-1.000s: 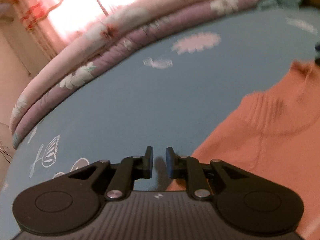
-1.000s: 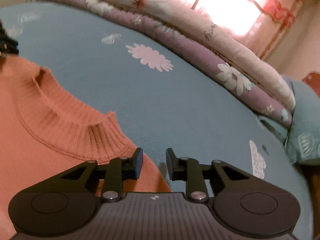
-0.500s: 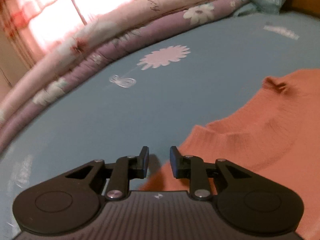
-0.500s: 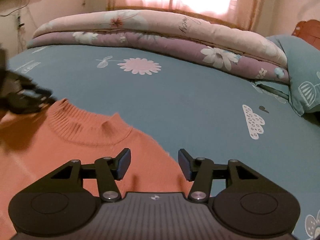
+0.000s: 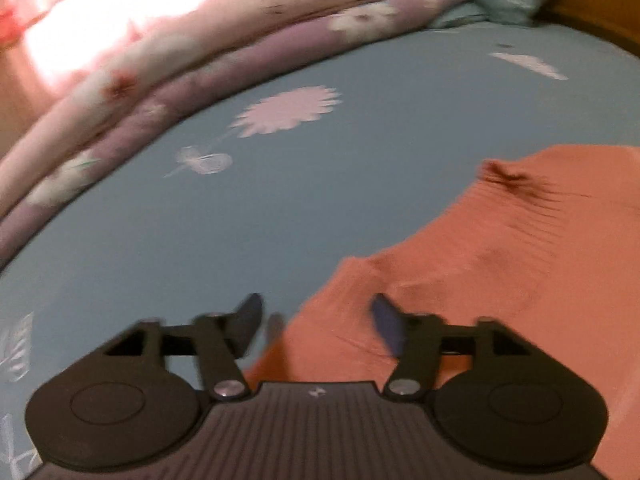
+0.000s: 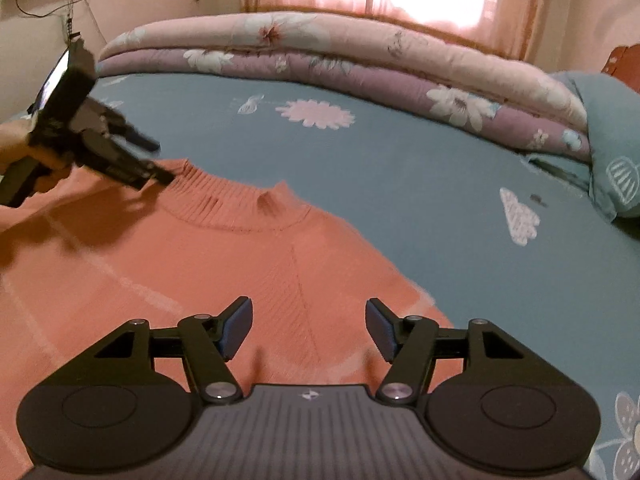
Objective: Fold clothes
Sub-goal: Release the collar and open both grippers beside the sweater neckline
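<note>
In the right wrist view, the left tool (image 6: 154, 162) enters from the far left of the frame, held in a hand (image 6: 16, 146), its tips at the left end of the ribbed collar (image 6: 236, 208) of the orange sweater (image 6: 160, 280). Its jaws are opening, with nothing pinched between them. The sweater lies flat on the blue bed sheet (image 6: 400, 184), filling the left and lower middle of the frame; its right shoulder edge runs diagonally down toward the lower right. The right tool (image 6: 308, 326) hangs over the sweater's chest, jaws spreading and empty. Right of that edge the sheet is bare up to the folded quilts (image 6: 360, 60) along the top and a teal pillow (image 6: 608, 128) at the far right.

In the blurred left wrist view, open sheet (image 5: 200, 240) fills the left half, quilts (image 5: 200, 60) curving across the upper left. The left tool (image 5: 316, 320) straddles the sweater's (image 5: 500, 280) left edge.
</note>
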`<state>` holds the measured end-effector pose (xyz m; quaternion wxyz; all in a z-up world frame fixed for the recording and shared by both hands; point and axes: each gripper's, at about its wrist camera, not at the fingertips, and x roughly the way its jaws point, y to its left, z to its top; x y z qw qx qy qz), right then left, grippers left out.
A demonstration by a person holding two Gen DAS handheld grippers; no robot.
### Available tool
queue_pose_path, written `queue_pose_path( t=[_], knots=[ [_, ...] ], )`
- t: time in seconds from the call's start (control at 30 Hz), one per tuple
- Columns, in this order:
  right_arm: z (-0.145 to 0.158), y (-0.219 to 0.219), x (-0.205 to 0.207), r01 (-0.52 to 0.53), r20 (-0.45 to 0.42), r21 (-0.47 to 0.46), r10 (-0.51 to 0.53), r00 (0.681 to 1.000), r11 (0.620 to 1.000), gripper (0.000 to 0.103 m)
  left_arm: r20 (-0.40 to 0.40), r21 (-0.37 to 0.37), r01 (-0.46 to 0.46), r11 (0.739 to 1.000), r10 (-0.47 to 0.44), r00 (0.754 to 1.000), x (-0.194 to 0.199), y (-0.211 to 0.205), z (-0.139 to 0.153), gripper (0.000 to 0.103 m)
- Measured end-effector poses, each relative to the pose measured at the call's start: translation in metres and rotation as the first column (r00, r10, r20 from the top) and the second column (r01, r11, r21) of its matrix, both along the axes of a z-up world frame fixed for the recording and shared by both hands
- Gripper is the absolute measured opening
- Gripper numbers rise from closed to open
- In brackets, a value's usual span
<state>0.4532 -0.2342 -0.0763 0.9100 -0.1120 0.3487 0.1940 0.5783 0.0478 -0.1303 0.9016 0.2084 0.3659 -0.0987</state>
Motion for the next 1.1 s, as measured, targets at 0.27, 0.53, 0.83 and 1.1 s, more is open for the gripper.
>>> queue_pose_path(
  t=[0.27,0.53,0.83,1.1],
  knots=[
    [0.016,-0.019,-0.028,-0.009,0.027,-0.005,0.009,1.000,1.000,0.067,0.033,-0.078,-0.025,0.997,0.027,0.999,-0.046,0.001,0.038,0.060],
    [0.046,0.046,0.033,-0.285,0.157,0.006,0.280,0.947,0.959,0.066,-0.099,-0.188,0.049,0.981,-0.068,0.993,-0.158,0.018,0.038,0.060],
    [-0.014,0.181,0.142,-0.538,0.024,-0.212,0.555,0.832,0.816,0.043,-0.055,-0.309,0.094,0.946,-0.116,0.992,-0.241,0.040,0.036,0.062],
    [-0.033,0.185,0.172,-0.569,-0.051,-0.192,0.571,0.819,0.799,0.042,-0.024,-0.322,0.063,0.945,-0.075,0.997,-0.244,0.052,0.030,0.064]
  ],
)
